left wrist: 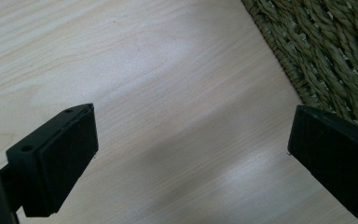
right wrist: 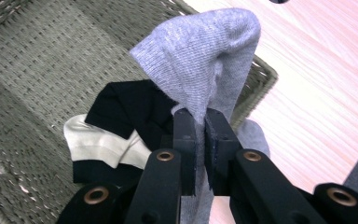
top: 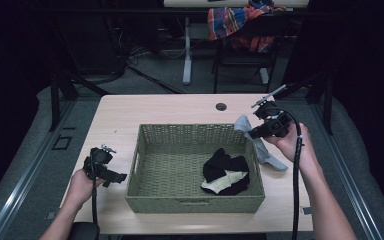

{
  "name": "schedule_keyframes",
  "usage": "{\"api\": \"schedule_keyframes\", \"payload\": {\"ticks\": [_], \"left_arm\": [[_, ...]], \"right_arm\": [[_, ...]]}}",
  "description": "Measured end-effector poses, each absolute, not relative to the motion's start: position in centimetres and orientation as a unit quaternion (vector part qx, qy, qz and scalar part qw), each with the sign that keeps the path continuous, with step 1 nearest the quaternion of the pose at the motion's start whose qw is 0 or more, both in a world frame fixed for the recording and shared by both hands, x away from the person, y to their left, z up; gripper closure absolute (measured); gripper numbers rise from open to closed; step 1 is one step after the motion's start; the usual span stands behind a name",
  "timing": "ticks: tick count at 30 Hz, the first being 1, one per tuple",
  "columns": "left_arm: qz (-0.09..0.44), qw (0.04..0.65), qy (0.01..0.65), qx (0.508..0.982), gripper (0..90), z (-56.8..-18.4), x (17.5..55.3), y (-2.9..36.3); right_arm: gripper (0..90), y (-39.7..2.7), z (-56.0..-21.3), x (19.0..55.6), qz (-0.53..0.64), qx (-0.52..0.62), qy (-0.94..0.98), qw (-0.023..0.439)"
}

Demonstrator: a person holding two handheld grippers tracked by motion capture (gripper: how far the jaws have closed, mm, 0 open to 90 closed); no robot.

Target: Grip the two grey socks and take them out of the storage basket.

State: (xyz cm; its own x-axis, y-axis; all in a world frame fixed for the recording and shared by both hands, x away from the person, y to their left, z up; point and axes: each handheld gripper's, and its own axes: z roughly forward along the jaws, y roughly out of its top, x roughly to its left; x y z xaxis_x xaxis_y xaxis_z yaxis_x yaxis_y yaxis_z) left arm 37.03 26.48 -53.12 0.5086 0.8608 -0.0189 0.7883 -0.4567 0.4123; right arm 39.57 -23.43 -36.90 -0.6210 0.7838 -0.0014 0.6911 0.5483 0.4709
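A grey sock (right wrist: 205, 65) hangs pinched in my right gripper (right wrist: 200, 123), which is shut on it above the right rim of a green woven basket (top: 145, 150). In the high view the grey sock (top: 265, 150) drapes from the right gripper (top: 254, 133) down over the basket's right edge onto the table. A black and cream sock (top: 225, 175) lies inside the basket at its right; it is also under the gripper (right wrist: 116, 126). My left gripper (left wrist: 191, 154) is open, low over bare table wood just left of the basket (left wrist: 326, 42), and shows at the left (top: 117, 179).
The light wooden table (top: 130, 107) has a cable hole (top: 221, 106) at the back. Beyond it stand a desk leg (top: 187, 50) and a chair with a plaid cloth (top: 235, 22). Dark floor surrounds the table.
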Motion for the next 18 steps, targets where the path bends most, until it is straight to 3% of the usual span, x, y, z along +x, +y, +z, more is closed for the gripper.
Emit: {"api": "schedule_keyframes", "payload": {"ticks": [18], "left_arm": [[0.101,0.189,0.481,0.85,1.8,-52.9,37.1,26.4]], "right_arm": [[85.1,-27.7,-37.4,40.2,0.207,0.478,0.845,0.125]]}}
